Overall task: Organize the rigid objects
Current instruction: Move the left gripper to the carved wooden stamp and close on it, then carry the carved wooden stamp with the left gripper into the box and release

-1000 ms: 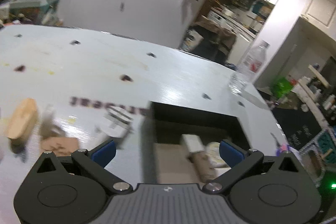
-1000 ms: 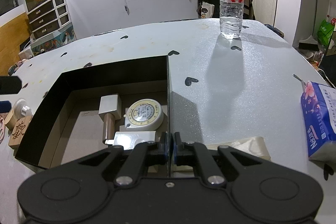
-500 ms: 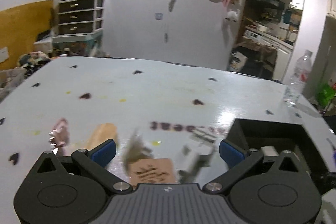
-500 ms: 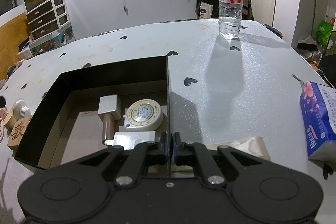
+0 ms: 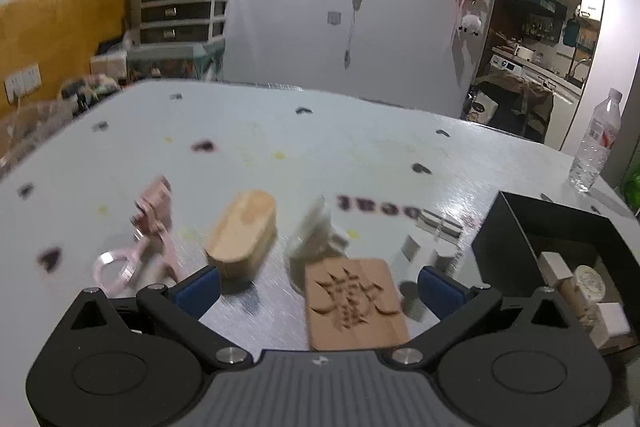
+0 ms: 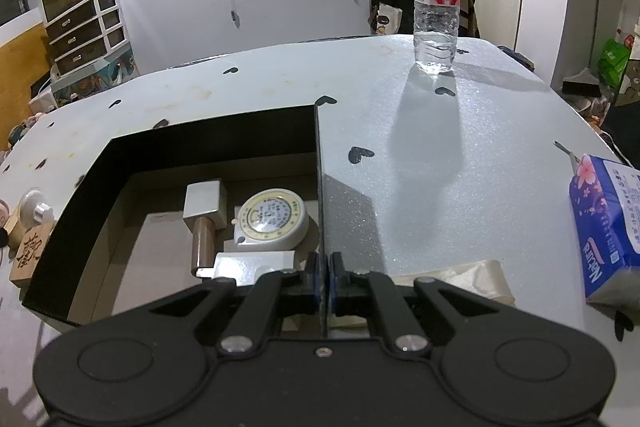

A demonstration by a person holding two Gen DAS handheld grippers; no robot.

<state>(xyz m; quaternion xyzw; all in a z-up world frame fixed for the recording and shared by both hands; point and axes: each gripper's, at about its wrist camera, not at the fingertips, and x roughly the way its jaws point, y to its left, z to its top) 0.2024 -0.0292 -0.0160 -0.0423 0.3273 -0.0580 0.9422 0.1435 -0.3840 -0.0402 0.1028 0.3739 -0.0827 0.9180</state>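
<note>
Where the pale, glittery table spreads out, dotted with small dark hearts, several hard objects lie loose in the left wrist view. A flat square wooden tile with a carved character sits at about six o'clock, between the blue pads of the left gripper, though whether it touches them cannot be told. At ten o'clock of the tile lies a smooth oval wooden block, light in grain and rounded at both ends. Further toward nine o'clock is a pink plastic piece with a clear ring; it is blurred. Just at twelve o'clock of the tile stands a white plastic knob-like thing, and at two o'clock a few small white blocks, also blurred. The left gripper's jaws are spread wide and hold nothing.

At three o'clock sits the black box, matte card with a brown floor. Inside it, in the right wrist view, are a round cream tape measure with a printed dial, a square grey-headed stamp on a brown cylinder, and a flat white piece.

The right gripper is pinched onto the box's thin right wall at its near end, pads pressed against either side.

On the table at one o'clock stands a clear ribbed water bottle; at three o'clock lies a blue tissue pack.
</note>
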